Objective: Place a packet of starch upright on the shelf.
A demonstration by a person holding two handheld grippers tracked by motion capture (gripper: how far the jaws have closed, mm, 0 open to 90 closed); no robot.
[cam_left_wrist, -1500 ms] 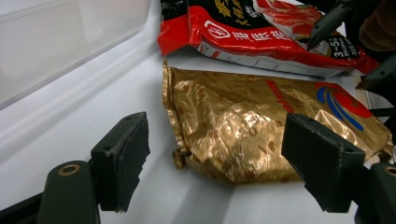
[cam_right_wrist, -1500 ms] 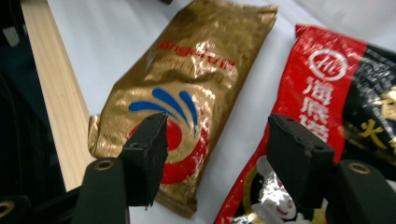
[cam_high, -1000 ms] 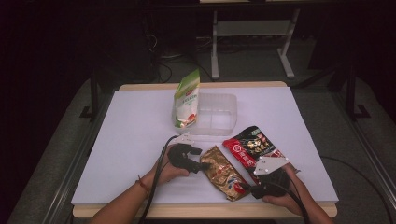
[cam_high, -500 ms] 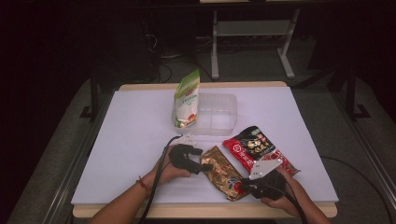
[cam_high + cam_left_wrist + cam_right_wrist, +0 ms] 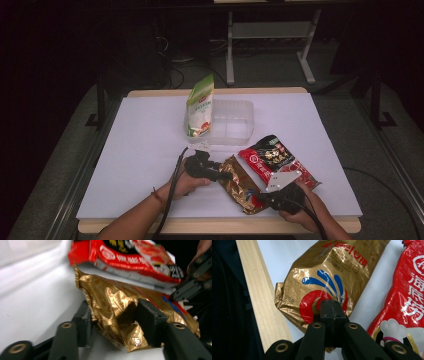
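A crumpled gold snack packet (image 5: 242, 186) lies near the table's front edge, between my two grippers. My left gripper (image 5: 226, 175) is at its far left end. In the left gripper view the gripper (image 5: 116, 315) has both jaws pressed against the wrinkled gold foil (image 5: 112, 302), shut on it. My right gripper (image 5: 262, 199) is at the packet's near end. In the right gripper view the gripper (image 5: 332, 312) has its jaws together, tips over the red swirl printed on the gold packet (image 5: 324, 270). Nothing shows between them.
A red noodle packet (image 5: 272, 157) lies right beside the gold one. A green standing pouch (image 5: 200, 105) leans at a clear plastic container (image 5: 232, 122) at the back of the white table (image 5: 140, 150). The wooden front edge (image 5: 262, 302) runs close to the right gripper.
My right gripper has slid left from the red packet onto the gold packet's near end. My left gripper has moved right onto its other end.
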